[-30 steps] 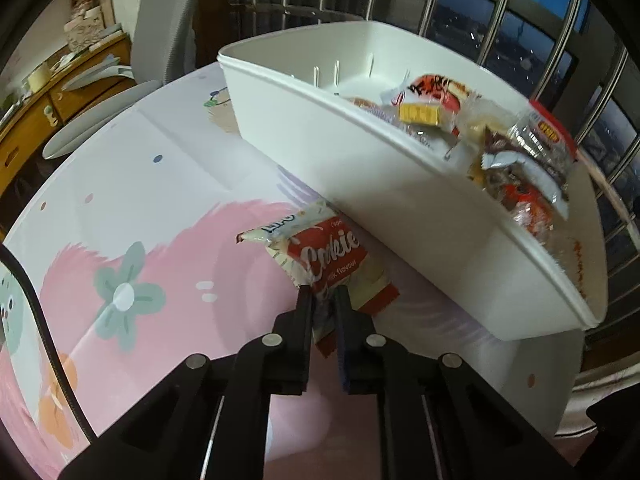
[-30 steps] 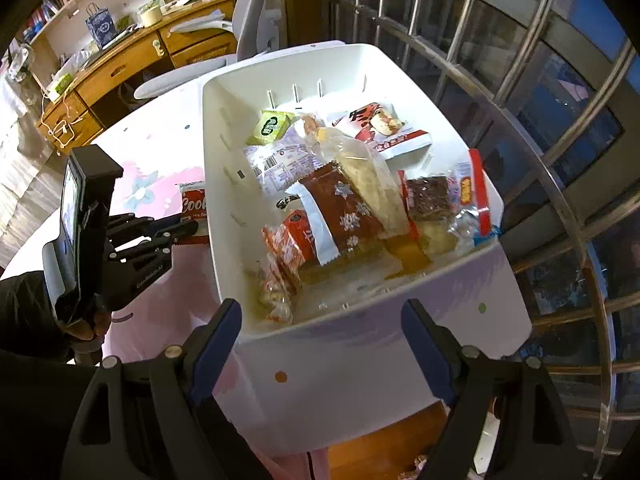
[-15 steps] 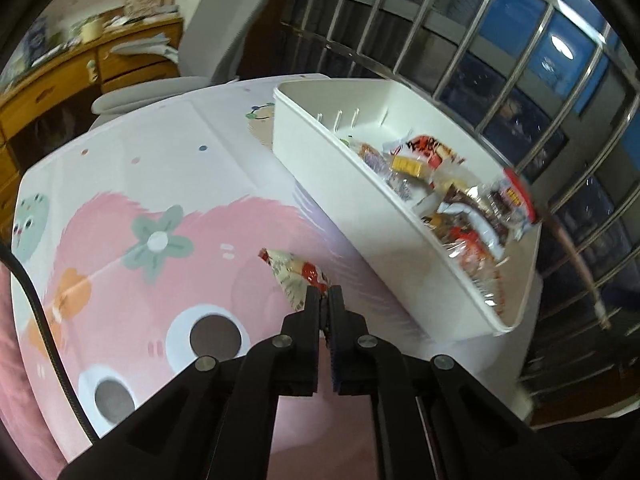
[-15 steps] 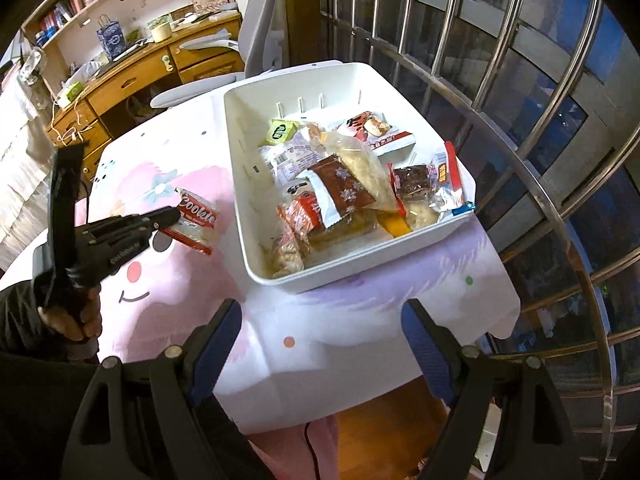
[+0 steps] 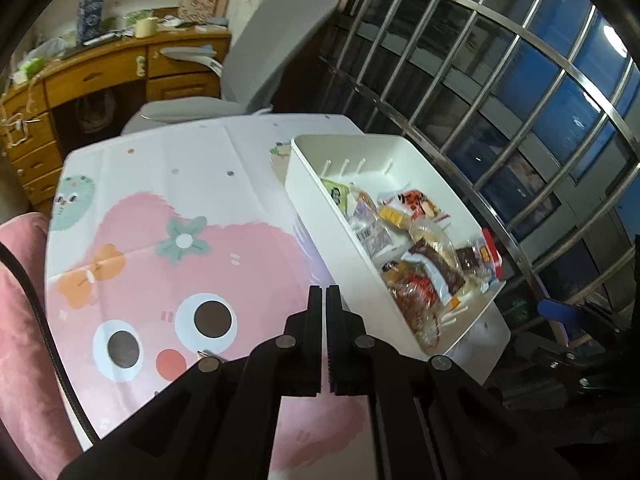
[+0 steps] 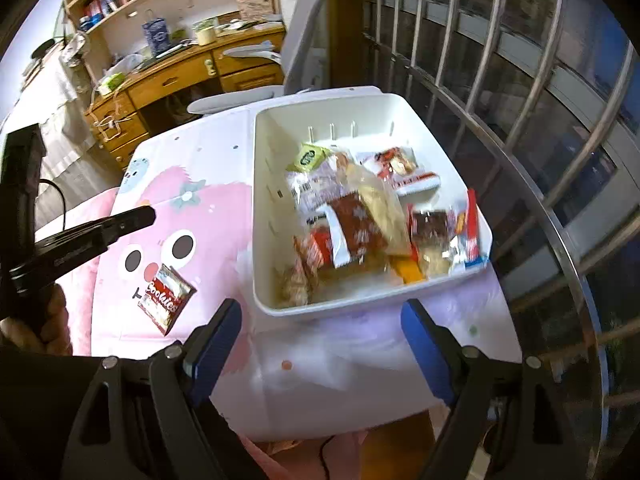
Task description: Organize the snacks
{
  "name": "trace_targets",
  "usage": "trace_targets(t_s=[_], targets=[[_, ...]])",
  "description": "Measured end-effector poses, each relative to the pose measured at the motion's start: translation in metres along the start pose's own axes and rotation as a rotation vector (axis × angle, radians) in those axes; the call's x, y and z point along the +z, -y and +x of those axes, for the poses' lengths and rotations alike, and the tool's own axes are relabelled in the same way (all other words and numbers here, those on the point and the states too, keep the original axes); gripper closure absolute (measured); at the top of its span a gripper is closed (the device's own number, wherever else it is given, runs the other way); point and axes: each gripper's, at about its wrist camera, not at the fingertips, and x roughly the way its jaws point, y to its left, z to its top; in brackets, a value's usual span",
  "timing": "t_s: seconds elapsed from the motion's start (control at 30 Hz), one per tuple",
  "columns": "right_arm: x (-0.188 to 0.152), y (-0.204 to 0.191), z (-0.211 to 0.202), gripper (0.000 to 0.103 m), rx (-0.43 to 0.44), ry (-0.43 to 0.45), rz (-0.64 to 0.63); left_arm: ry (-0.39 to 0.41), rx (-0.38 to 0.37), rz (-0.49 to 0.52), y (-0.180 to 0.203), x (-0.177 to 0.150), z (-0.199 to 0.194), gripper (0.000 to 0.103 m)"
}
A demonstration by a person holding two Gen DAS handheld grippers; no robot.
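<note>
Plainly shut on the left: left gripper (image 5: 324, 292) with its black fingers pressed flat together, nothing pinched between them, held above the pink cartoon tablecloth (image 5: 160, 200) and tilted down toward it. From the right wrist view, seen side-on, tips closed, gripped by a hand (image 6: 48, 316) at the frame's left edge. On the right, the opposite: right gripper (image 6: 320, 320) spread wide, blue pads (image 6: 218, 336) far apart, empty, hanging over the near edge of the table and framing the near end of the white bin (image 6: 260, 200) without touching it. As for the cookie packet (image 6: 166, 298), red and white with "Cookies" in white script: out on the tablecloth, just below the cartoon face's eyes, left of the bin and apart from it, clear of both grippers. Apparently lying flat, though hard to say for certain. Inside the bin, a loose heap of snacks (image 6: 360, 220): a small green packet (image 6: 308, 156) toward the far wall, a red wrapper with white snowflakes (image 6: 352, 232) in the middle, a clear bag of something pale (image 6: 380, 204) laid across it, more red and orange wrappers toward the right side. Bin itself set on the table's right portion, close beside the window bars (image 5: 480, 60). Beyond the table, a grey chair (image 5: 272, 32) and a cluttered wooden desk (image 5: 100, 72).
</note>
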Motion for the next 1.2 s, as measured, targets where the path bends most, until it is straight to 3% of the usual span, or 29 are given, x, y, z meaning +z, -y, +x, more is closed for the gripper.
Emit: trace_targets(t_s=[0.17,0.4,0.67,0.73,0.93,1.2], targets=[[0.014,0.014,0.004,0.02,0.05,0.003,-0.088,-0.012,0.09,-0.087,0.0,-0.002,-0.006,0.101],[0.035,0.026,0.016,0.02,0.115,-0.008,-0.164,-0.06,0.226,-0.191,-0.018,-0.021,-0.01,0.083],[0.046,0.02,0.031,0.02,0.16,-0.029,-0.206,-0.159,0.255,-0.212,-0.034,-0.048,0.004,0.063],[0.047,0.018,0.033,0.02,0.161,-0.032,-0.206,-0.196,0.249,-0.208,-0.039,-0.053,0.012,0.05],[0.047,0.015,0.04,0.02,0.127,-0.048,-0.166,-0.315,0.228,-0.147,-0.054,-0.062,0.045,0.04],[0.037,0.012,0.045,0.02,0.043,-0.082,-0.078,-0.457,0.215,-0.04,-0.069,-0.078,0.088,0.04]])
